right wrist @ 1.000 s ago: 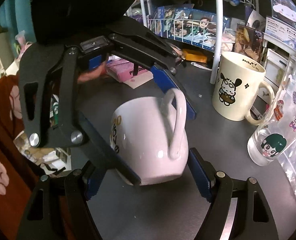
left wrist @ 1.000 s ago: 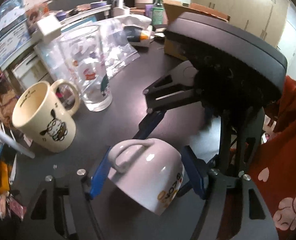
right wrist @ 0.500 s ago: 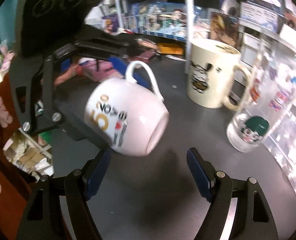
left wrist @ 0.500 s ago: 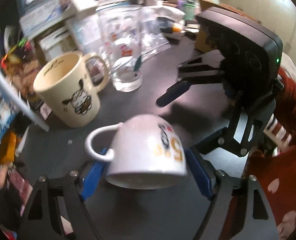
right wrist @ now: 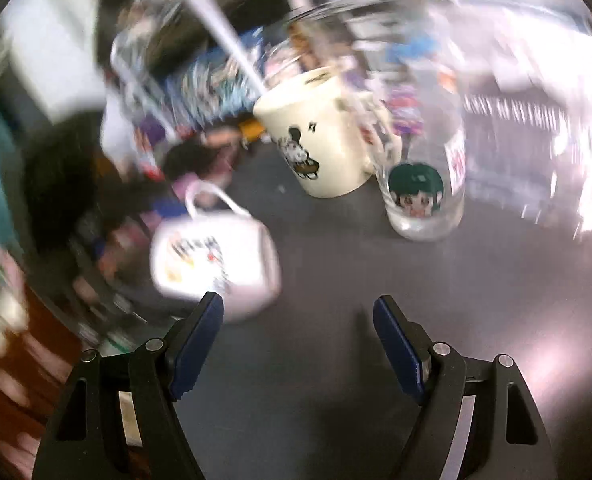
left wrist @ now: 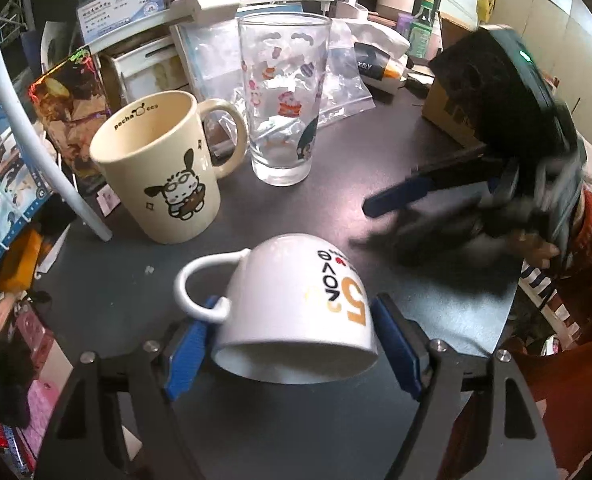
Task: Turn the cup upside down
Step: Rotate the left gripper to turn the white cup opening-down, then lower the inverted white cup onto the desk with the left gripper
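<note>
A white cup (left wrist: 296,308) with an orange "5" sits between the blue pads of my left gripper (left wrist: 291,344). It is upside down and tilted, rim toward the camera, handle at the left. The pads touch its sides. My right gripper (right wrist: 298,344) is open and empty. In the blurred right wrist view the white cup (right wrist: 215,256) lies left of and beyond its fingers. The right gripper also shows in the left wrist view (left wrist: 400,200), blurred, at the right and apart from the cup.
A cream cartoon mug (left wrist: 159,172) and a tall printed glass (left wrist: 283,100) stand upright on the dark table (left wrist: 416,320) behind the cup. Boxes, bags and bottles crowd the back. A white rack post (left wrist: 35,144) stands at the left.
My right gripper has let go of the cup and pulled back to the right, moving fast. The cup has turned further mouth-down in my left gripper.
</note>
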